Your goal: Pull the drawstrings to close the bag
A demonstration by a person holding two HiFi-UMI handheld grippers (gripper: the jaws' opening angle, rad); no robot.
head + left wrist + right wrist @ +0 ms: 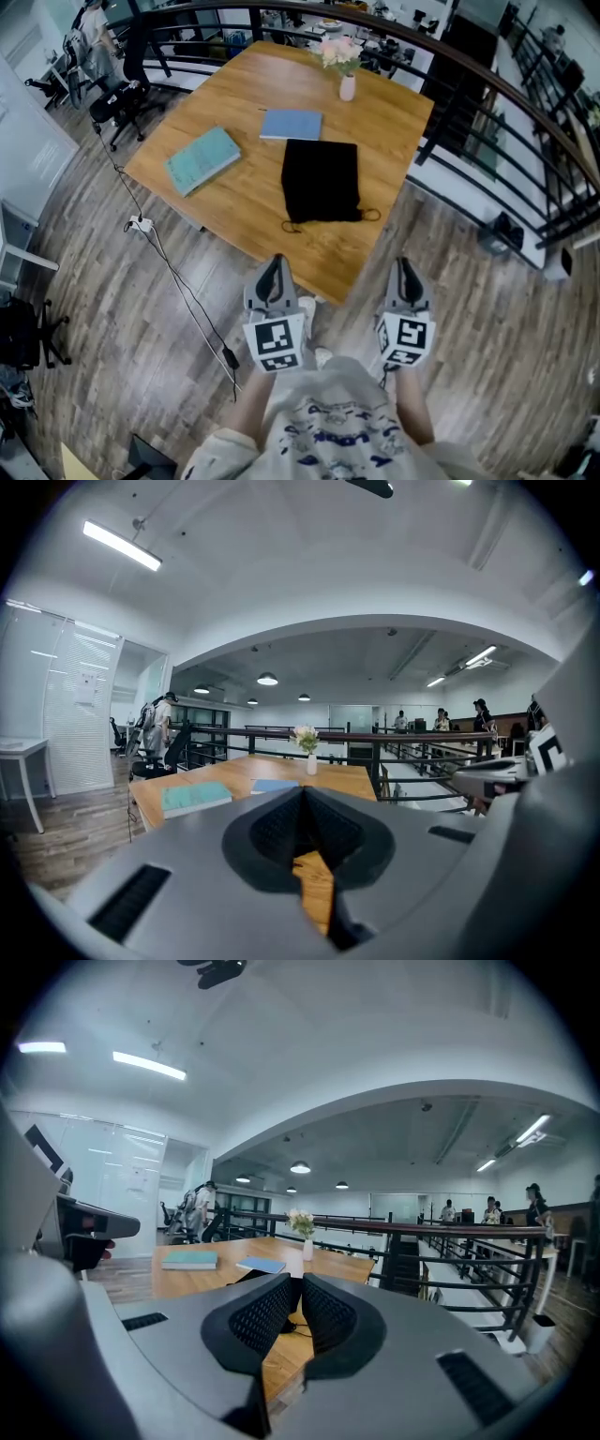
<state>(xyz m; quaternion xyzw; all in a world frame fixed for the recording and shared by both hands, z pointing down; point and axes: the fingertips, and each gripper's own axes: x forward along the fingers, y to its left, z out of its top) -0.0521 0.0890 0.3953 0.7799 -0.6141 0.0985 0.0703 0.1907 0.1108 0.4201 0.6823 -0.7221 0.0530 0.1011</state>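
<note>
A black drawstring bag (321, 180) lies flat on the wooden table (246, 211). Its mouth faces me, and a cord loop sticks out at each near corner, the left loop (292, 226) and the right loop (371, 215). Both grippers hang off the table in front of my body, well short of the bag. My left gripper (273, 265) is shut with nothing in it, its jaws closed in the left gripper view (302, 797). My right gripper (404, 266) is also shut and empty. In the right gripper view the bag (249, 1276) peeks out left of the jaws.
A teal book (202, 159) and a blue notebook (292, 124) lie beyond the bag, with a vase of flowers (345, 67) at the far end. A dark railing (487, 98) runs along the right. A cable (178, 281) trails across the wooden floor on the left, near office chairs (114, 94).
</note>
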